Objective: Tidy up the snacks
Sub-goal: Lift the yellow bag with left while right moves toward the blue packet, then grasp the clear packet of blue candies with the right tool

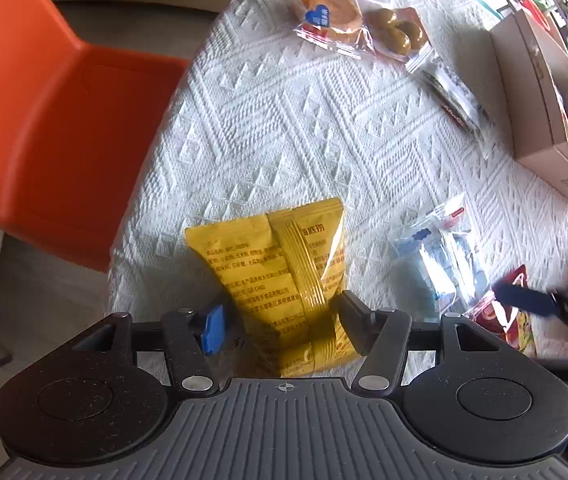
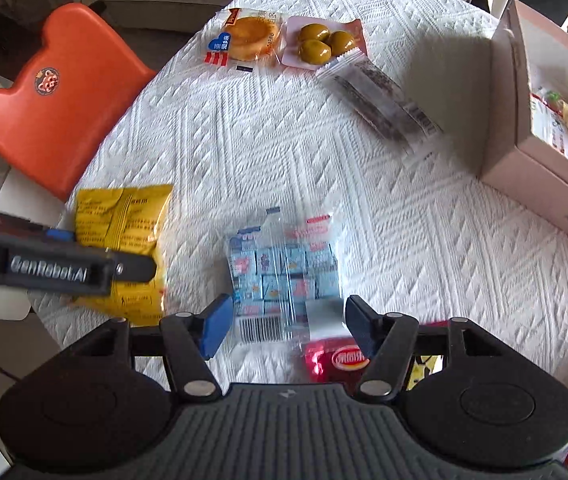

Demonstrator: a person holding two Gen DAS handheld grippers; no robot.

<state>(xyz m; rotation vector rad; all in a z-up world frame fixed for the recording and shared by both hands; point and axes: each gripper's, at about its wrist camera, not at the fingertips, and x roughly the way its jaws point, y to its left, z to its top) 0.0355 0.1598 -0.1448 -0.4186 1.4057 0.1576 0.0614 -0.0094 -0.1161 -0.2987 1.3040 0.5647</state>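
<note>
Your left gripper point(image 1: 280, 320) straddles the yellow snack packet point(image 1: 284, 276), jaws spread and the blue pad clear of it, so nothing is gripped; your right gripper point(image 2: 284, 324) hangs over the clear bag of blue cubes point(image 2: 284, 272), jaws apart, not pressing it, with a red packet point(image 2: 336, 360) just below; farther off on the white tablecloth point(image 2: 268, 152) lie a cake packet point(image 2: 248, 38), green olives point(image 2: 320, 44) and a dark bar point(image 2: 380, 100); the pink box point(image 2: 524, 148) stands at the right.
</note>
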